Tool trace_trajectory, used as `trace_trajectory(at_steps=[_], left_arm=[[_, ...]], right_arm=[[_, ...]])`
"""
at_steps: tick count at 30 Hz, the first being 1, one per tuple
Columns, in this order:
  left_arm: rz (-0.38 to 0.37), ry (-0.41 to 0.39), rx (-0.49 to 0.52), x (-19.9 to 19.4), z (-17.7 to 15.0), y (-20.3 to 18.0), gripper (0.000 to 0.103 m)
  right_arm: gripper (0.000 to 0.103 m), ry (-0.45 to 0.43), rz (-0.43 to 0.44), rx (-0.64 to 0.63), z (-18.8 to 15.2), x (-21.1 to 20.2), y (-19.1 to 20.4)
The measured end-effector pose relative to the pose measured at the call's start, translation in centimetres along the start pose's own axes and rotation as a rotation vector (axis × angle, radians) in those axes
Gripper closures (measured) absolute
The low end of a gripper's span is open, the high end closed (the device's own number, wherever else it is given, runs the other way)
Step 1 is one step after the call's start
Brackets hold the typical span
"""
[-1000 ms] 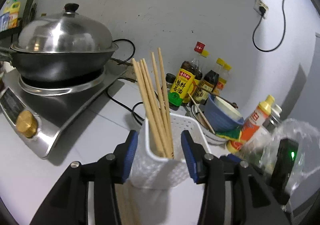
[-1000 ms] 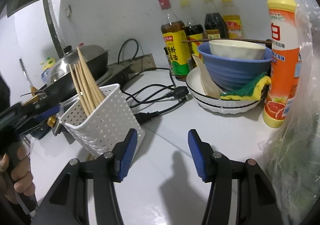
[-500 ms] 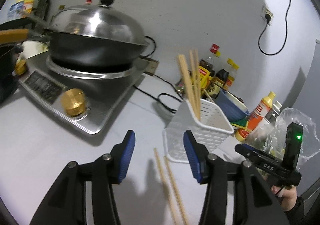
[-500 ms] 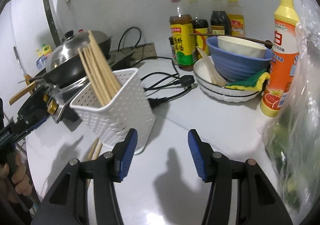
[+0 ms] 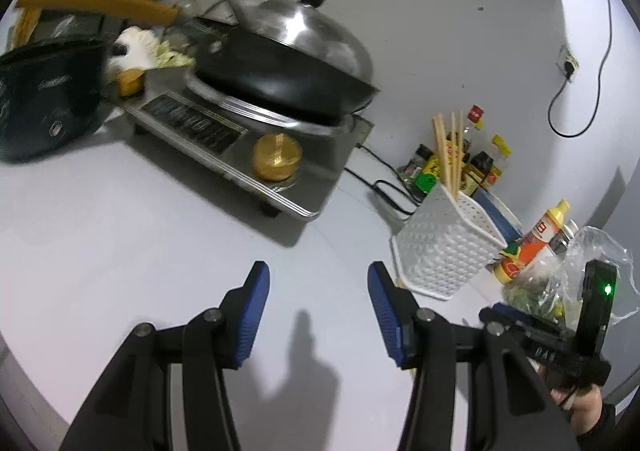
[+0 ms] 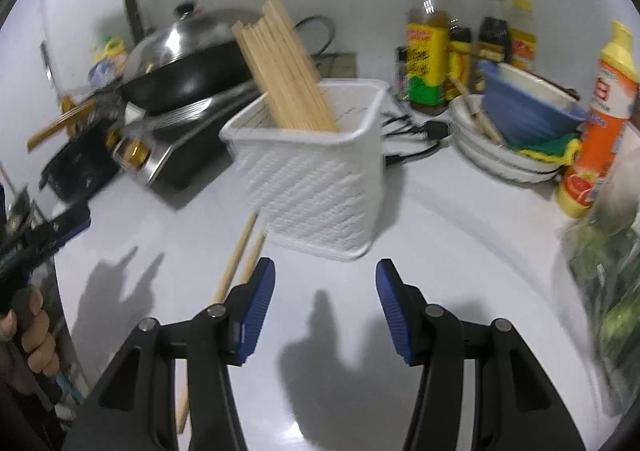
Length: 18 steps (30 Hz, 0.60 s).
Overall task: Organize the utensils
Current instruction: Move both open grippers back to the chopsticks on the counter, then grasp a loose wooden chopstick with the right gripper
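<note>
1. Hovering over a bare stretch of the white bench (image 5: 120,235), the left gripper (image 5: 318,315) has its blue-padded jaws parted about halfway, with nothing between them and nothing touching them.
2. The right gripper (image 6: 325,305) hangs over the same bench, its jaws also about half open and empty.
3. A white perforated utensil basket (image 6: 320,187) stands upright on the bench just ahead of the right gripper, slightly left of its centre line, apart from the pads.
4. A bundle of wooden chopsticks (image 6: 280,67) stands inside the basket, leaning towards its left side and rising well above the rim.
5. Two loose chopsticks (image 6: 236,263) lie flat on the bench, running from the basket's lower left corner down past the right gripper's left finger. Whether they touch that finger cannot be told.
6. In the left wrist view the basket sits ahead and to the right of the left gripper, near its right finger but clear of it.
7. Behind the basket stand a black wok with a steel lid (image 5: 288,59) on a silver cooktop (image 5: 240,155), sauce bottles (image 6: 428,43), a blue bowl (image 6: 528,115) stacked on white plates, and an orange detergent bottle (image 6: 600,123).
8. A person's hand (image 6: 28,331) grips the left gripper's handle at the left edge of the right wrist view.
</note>
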<state>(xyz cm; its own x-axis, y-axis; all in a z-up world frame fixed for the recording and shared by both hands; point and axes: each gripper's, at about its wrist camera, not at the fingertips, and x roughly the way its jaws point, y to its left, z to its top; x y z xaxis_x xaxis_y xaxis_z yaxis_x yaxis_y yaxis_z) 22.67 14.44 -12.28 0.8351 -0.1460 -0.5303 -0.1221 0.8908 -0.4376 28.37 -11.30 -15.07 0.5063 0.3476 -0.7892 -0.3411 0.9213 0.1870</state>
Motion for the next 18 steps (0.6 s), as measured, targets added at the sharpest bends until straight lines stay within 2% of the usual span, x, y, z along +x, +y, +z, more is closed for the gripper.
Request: trace_trajectory(at_steps=[6, 7, 9, 15, 18], left_arm=[[0.007, 0.011, -0.049, -0.9, -1.9, 2.5, 0.052], [0.009, 0.013, -0.057, -1.0, -2.1, 2.9, 0.052], [0.016, 0.015, -0.072, -1.5, -2.5, 3.7, 0.052], [0.036, 0.004, -0.102, -2.3, -2.7, 5.4, 0.052], [0.037, -0.001, -0.11, -2.5, -2.6, 5.6, 0.052]], right_arm=[[0.054, 0.08, 0.025, -0.032, -2.0, 2.2, 2.9], [0.061, 0.09, 0.032, -0.03, -2.3, 2.5, 3.2], [0.068, 0.104, 0.033, -0.03, -2.6, 3.1, 3.9], [0.074, 0.12, 0.026, -0.045, -2.5, 3.9, 5.3], [0.083, 0.136, 0.009, -0.078, -2.6, 4.4, 6.0]])
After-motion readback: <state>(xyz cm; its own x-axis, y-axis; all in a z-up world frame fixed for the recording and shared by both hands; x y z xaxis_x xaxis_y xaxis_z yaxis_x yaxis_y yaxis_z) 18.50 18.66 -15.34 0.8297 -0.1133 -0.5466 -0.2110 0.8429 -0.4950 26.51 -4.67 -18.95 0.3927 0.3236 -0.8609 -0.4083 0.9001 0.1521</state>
